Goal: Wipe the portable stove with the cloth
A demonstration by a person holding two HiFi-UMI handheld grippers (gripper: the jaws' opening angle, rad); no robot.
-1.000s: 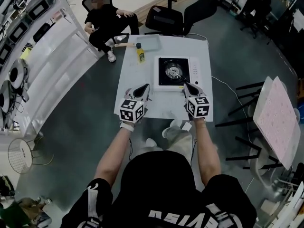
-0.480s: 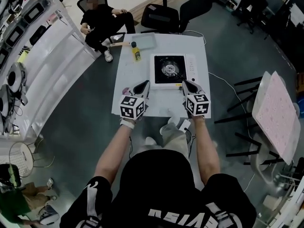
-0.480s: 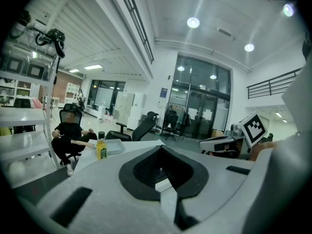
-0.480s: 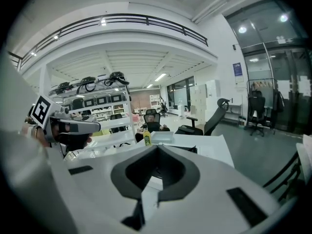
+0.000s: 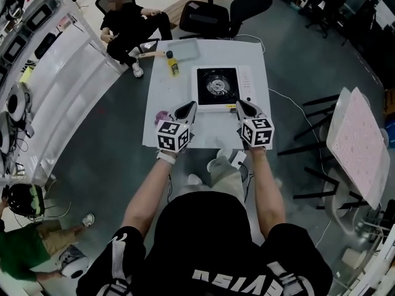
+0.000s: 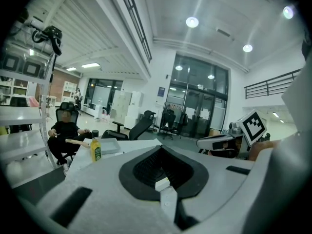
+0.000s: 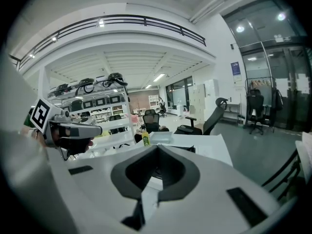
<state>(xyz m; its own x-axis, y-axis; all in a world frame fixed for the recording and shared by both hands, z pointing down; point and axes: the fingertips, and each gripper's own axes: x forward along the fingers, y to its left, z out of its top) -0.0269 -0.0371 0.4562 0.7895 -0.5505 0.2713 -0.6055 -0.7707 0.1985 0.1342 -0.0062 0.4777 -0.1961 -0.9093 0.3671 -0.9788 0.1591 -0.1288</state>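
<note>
both grippers are hovering over the near half of the table [image 5: 162, 91], jaws pressed together, gripping nothing. the pink cloth [image 5: 162, 116] is lying at the left edge beside the left gripper [image 5: 192, 106]; the right gripper [image 5: 238, 104] is pointing at the near right corner of the portable stove [image 5: 217, 88].

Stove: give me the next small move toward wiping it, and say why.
Likely: open the left gripper and reach for what looks like the pink cloth, lying on the table just left of it. Both it and the right gripper are shut and empty near the stove, so nothing can wipe yet.
</note>
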